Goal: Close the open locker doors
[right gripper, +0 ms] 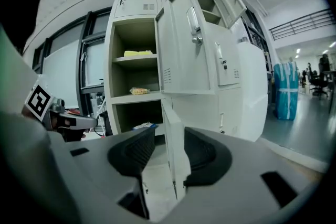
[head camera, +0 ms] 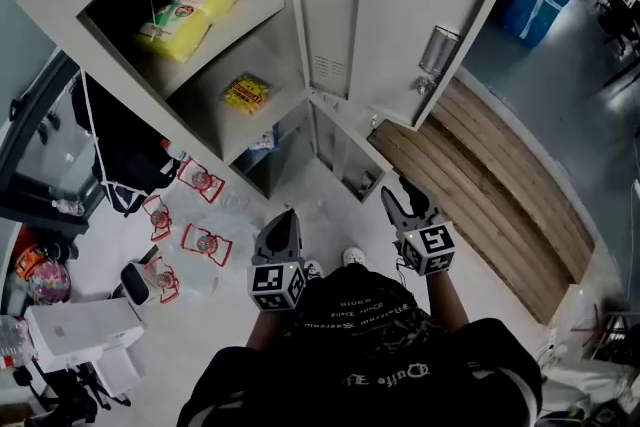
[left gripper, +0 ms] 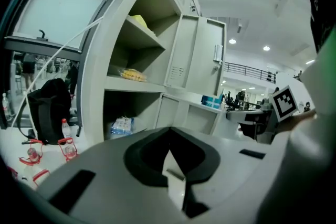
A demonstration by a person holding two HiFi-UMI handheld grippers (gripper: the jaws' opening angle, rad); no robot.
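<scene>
Right gripper (head camera: pixel 403 197) hangs released by the low pale-grey sheet-metal locker door (right gripper: pixel 176 144), left gripper (head camera: pixel 284 220) clenched empty. That door and the tall grey steel door (head camera: pixel 425 15) above stand wide open (light, stiff, free-swinging, I judge); push flat near the free edge

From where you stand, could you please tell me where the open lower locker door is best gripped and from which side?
Probably its free vertical edge. The lower door stands swung out, thin edge toward the right gripper, whose jaws stand apart in line with it. Come straight in from the front so the jaws straddle the panel, far from the hinged side.
</scene>
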